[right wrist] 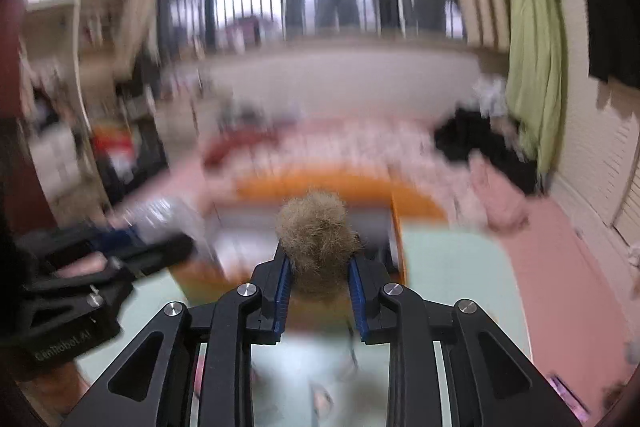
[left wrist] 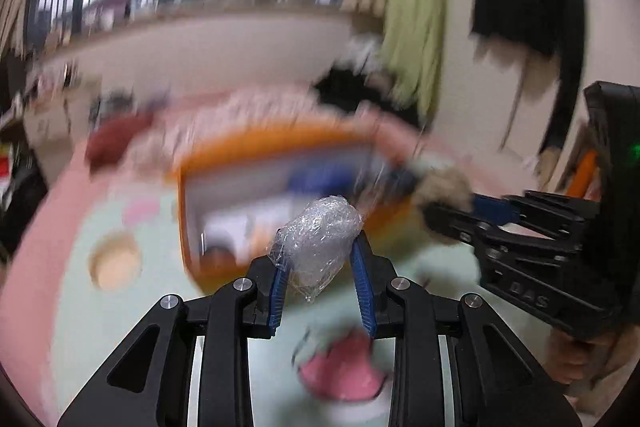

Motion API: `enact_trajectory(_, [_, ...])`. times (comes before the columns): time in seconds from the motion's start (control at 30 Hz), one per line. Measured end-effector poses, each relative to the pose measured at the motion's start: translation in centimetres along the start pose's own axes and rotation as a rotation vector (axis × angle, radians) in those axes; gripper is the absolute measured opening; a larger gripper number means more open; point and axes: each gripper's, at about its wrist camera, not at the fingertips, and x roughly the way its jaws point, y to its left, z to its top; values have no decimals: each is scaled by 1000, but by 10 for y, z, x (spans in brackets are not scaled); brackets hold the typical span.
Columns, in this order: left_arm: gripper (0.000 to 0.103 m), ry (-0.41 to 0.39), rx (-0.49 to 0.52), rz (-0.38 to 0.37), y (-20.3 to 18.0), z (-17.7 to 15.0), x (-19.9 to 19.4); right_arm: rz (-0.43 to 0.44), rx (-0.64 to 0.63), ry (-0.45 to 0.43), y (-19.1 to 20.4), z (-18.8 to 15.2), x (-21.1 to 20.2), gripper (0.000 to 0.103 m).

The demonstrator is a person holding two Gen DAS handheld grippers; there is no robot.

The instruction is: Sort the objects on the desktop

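Above the pale green mat [left wrist: 80, 291], both tools carry a load toward the orange bin [left wrist: 280, 143]. The left gripper [left wrist: 320, 251] is closed most of the way on a wad of clear plastic wrap [left wrist: 320, 239], pinched near its lower end. The right gripper [right wrist: 318, 259] is clamped almost fully shut on a tan fluffy ball [right wrist: 314, 231]. To do this step well, each load should probably clear the bin's orange rim before release, and the two tools, already close side by side, should keep apart. The wrap is light and may cling to a pad when let go. Heavy blur hides the bin's contents; something blue and white lies inside. A round wooden piece [left wrist: 116, 263] and a pink thing [left wrist: 344, 375] lie on the mat, well clear of the path.
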Motion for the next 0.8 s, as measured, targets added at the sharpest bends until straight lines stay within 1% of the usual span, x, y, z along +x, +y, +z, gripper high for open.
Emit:
enact_trajectory(0.03, [31,64,-50,-9,8,-13,17,20,13,44,-1,-8,9,24])
enact_trajectory(0.07, [31,116,-90,-20,12,-21,30,43,33,106,-4,-20,23,24])
enact_trajectory(0.1, [31,155,-120,-34,14,-27,40,42,47,159,-5,-31,34,24])
enact_trajectory(0.13, [32,194,-156,-62,17,-34,50,37,53,177,-7,-37,39,25])
enact_trajectory(0.17, [44,137,-148,-52,16,-36,45,33,55,164,-7,-44,41,28])
enact_trajectory(0.2, [56,130,-136,-23,14,-38,43,2,42,145,-5,-47,39,45])
enact_trajectory(0.23, [73,142,-125,16,12,-38,43,-57,30,152,-4,-48,38,60])
enact_trajectory(0.27, [80,150,-126,43,13,-39,44,-99,29,156,-3,-49,39,81])
enact_trajectory(0.3, [81,149,-129,38,14,-40,45,-129,36,166,-5,-50,41,88])
enact_trajectory(0.33, [83,144,-132,25,14,-40,44,-111,68,182,-11,-50,44,90])
enact_trajectory(0.4, [84,140,-132,22,14,-41,43,-104,103,181,-18,-51,45,98])
enact_trajectory(0.47, [84,143,-118,39,11,-42,44,-105,123,176,-20,-51,45,100])
enact_trajectory(0.57, [84,152,-94,66,6,-42,46,-132,128,180,-20,-51,47,100])
enact_trajectory(0.8, [84,153,-89,72,5,-41,49,-142,129,182,-24,-47,47,100])
